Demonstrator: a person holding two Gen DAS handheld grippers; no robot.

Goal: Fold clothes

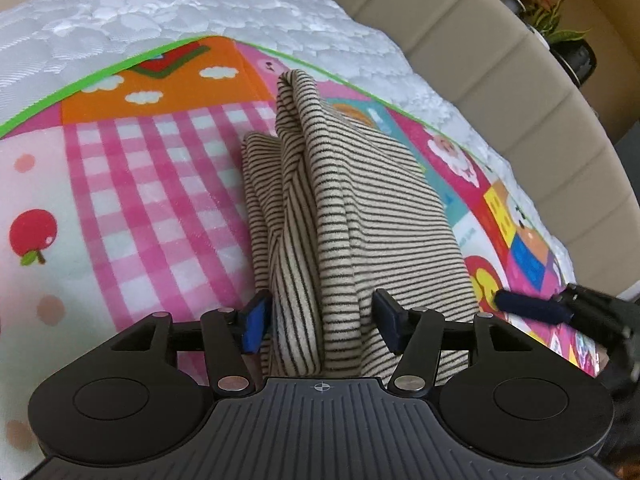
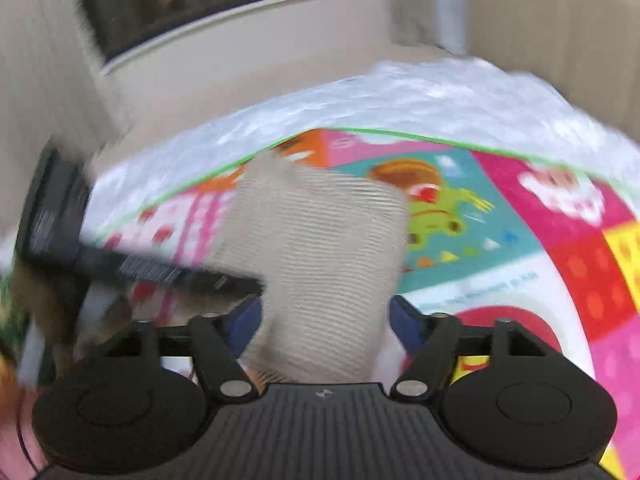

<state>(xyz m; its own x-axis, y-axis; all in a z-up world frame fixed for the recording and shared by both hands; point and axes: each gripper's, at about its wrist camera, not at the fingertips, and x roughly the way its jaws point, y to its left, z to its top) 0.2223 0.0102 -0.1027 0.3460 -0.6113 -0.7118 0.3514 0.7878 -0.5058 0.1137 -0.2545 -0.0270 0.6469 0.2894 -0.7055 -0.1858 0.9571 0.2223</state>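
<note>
Both grippers, left gripper [image 1: 320, 322] and right gripper [image 2: 326, 326], stand apart astride the folded striped garment [image 1: 352, 216] on the play mat [image 1: 140, 184]; whether the pads press it, I cannot tell.

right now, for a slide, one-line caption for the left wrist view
Left gripper open astride a folded striped garment on a colourful play mat, right gripper at the edge.
</note>
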